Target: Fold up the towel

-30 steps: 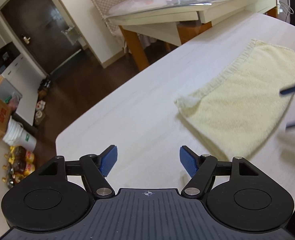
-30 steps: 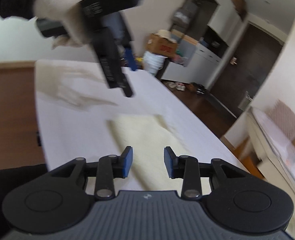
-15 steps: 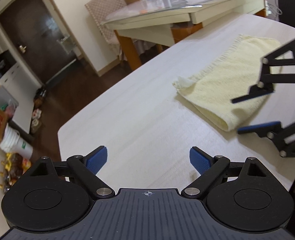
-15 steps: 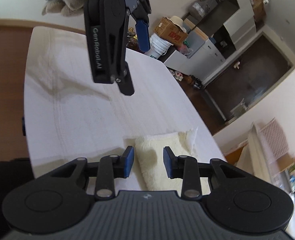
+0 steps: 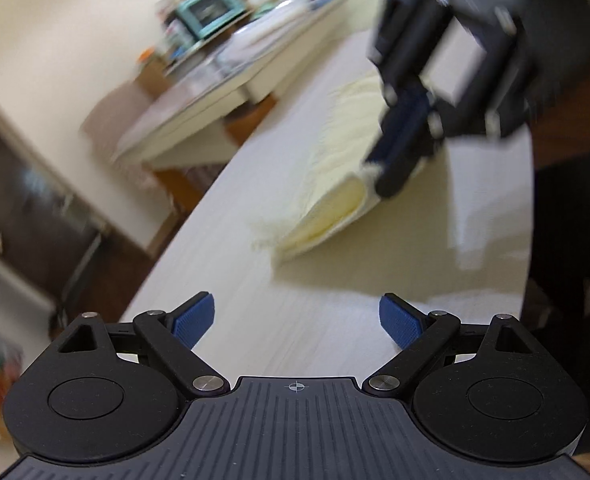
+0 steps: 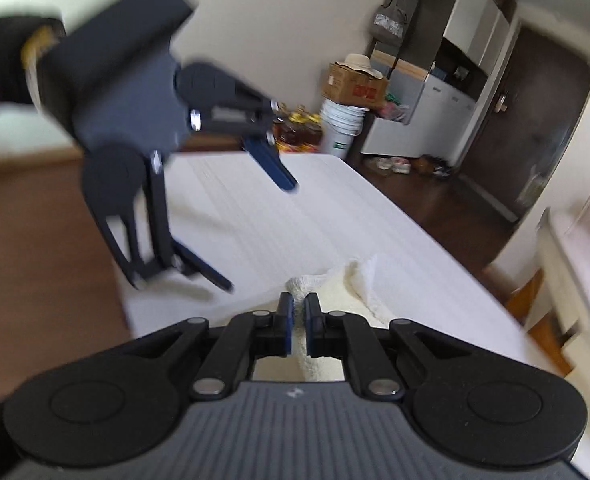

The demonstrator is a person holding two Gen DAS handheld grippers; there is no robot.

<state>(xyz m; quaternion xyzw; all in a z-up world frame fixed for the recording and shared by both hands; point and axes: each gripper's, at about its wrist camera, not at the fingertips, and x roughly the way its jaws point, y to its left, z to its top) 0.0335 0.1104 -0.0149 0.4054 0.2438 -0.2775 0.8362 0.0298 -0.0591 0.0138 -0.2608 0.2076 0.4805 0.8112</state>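
Our left claw (image 5: 297, 322) hung with its jaws spread wide and nothing between them, only bare table (image 5: 255, 280) under the pads. From it the towel (image 5: 335, 160) lay ahead and to the right, well apart from the fingertips. The towel's long axis ran away from us toward the far right, and its nearest corner, a frayed and slightly lifted end, pointed back at the left claw. We judged that this corner was the one the left claw had to reach, so the coming move was a push forward and rightward along the tabletop. The way there looked open, since nothing stood on the table between the pads and the corner. The table's left edge ran close beside that line, with floor below, so we had little room to drift left.

Our right claw (image 6: 299, 320) was much nearer: its pads were pinched together on the towel (image 6: 347, 292) at the near edge, and cloth showed just past the fingertips and under the linkage. In the left view this claw (image 5: 391, 172) sat at the towel's right-hand end, with the layers gaping open just left of it. Beyond the right claw the table (image 6: 295, 208) was bare up to its far edge, which left room to carry a fold across.
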